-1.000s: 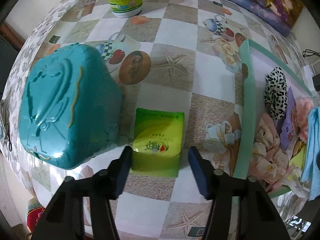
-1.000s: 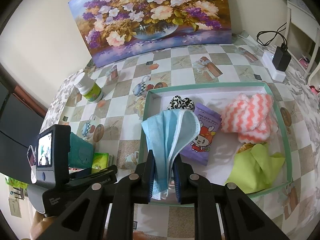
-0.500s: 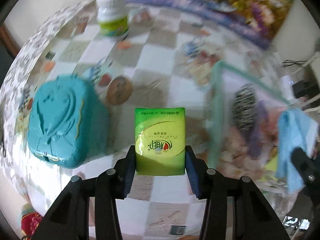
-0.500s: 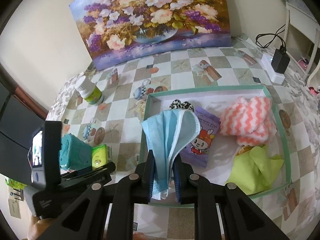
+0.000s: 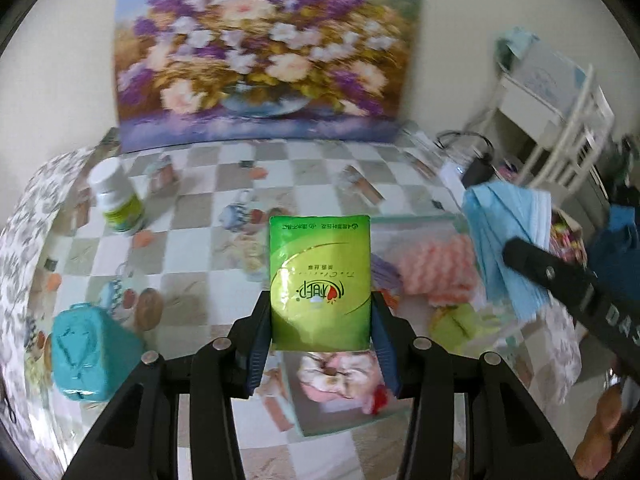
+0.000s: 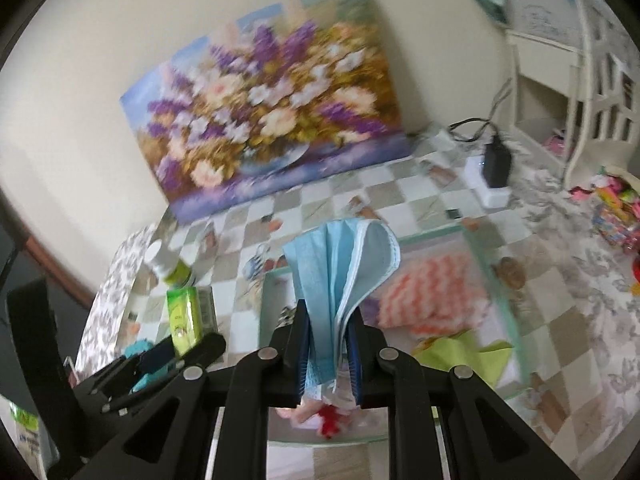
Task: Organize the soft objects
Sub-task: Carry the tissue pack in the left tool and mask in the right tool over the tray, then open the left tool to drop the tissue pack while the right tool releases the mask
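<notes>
My left gripper (image 5: pixel 320 340) is shut on a green tissue pack (image 5: pixel 319 282) and holds it up over the near left part of the mint-rimmed tray (image 5: pixel 336 428). The pack also shows in the right wrist view (image 6: pixel 185 314). My right gripper (image 6: pixel 329 354) is shut on a folded blue face mask (image 6: pixel 340 272), held above the tray (image 6: pixel 494 280); the mask shows at the right of the left wrist view (image 5: pixel 504 240). In the tray lie a pink-and-white fuzzy cloth (image 6: pixel 428 296), a lime cloth (image 6: pixel 460 354) and a pink scrunchie (image 5: pixel 340 374).
A teal plastic box (image 5: pixel 86 354) and a white bottle with a green label (image 5: pixel 116 200) stand on the checked tablecloth at the left. A flower painting (image 5: pixel 264 68) leans on the back wall. A power strip with a black charger (image 6: pixel 494 172) lies at the back right.
My left gripper closed on the green tissue pack, lifted it off the table and swung right toward the tray. My right gripper has tilted up and shifted, still holding the mask.
</notes>
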The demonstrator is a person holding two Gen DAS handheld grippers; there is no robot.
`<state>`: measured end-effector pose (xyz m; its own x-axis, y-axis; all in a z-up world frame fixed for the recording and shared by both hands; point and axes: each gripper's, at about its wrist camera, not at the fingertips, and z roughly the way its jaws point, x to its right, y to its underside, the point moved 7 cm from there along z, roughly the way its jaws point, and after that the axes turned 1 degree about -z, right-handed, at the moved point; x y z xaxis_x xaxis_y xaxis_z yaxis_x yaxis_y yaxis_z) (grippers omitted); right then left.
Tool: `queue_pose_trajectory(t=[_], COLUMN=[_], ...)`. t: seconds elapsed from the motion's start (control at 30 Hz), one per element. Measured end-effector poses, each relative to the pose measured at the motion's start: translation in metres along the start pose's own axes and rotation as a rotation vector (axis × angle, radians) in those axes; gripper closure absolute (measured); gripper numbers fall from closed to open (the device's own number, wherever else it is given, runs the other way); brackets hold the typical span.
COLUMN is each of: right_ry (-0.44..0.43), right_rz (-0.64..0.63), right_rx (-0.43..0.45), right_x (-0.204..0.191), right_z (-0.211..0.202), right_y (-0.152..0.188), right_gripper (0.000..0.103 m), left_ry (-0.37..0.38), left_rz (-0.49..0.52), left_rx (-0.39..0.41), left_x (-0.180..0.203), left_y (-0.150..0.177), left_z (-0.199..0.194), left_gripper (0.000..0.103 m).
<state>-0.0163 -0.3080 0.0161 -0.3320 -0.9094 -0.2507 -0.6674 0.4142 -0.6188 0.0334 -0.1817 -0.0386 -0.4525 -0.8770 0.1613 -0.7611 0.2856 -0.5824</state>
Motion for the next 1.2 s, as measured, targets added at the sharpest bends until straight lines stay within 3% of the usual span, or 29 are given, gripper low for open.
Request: queue_pose_trajectory(t=[0.13, 0.6, 0.67, 0.73, 0.97, 1.07, 1.2], right_ry=[0.074, 0.044, 0.034, 0.034, 0.044, 0.048, 0.055], right_rz=[0.021, 0.061, 0.070, 0.071, 0.075, 0.085, 0.097], right_rx=[-0.041, -0.297, -0.319, -0.335, -0.344, -0.339, -0.317], right_x=[0.020, 0.035, 0.036, 0.036, 0.037, 0.038, 0.041], right_z=[0.012, 0.076, 0.079, 0.081, 0.083, 0.082, 0.078], right_y=[0.005, 0.056, 0.061, 0.064, 0.065, 0.063, 0.059], right_gripper=[0.085, 0.085, 0.085, 0.083, 0.082, 0.069, 0.059], left_ry=[-0.014, -0.058, -0.059, -0.064, -0.059, -0.065, -0.080], left_rz=[0.063, 0.169, 0.170, 0.168, 0.143, 0.115, 0.056], left_rx=[-0.050, -0.187, -0.200, -0.199, -0.196, -0.197, -0.211], left_x=[0.019, 0.044, 0.044, 0.043, 0.040, 0.034, 0.021], left_y=[0.007, 0.045, 0.047, 0.047, 0.044, 0.042, 0.040], left_z=[0.018, 0.065, 0.067, 0.066, 0.061, 0.058, 0.057], left_gripper=[0.055, 0.054, 0.050, 0.040, 0.039, 0.038, 0.038])
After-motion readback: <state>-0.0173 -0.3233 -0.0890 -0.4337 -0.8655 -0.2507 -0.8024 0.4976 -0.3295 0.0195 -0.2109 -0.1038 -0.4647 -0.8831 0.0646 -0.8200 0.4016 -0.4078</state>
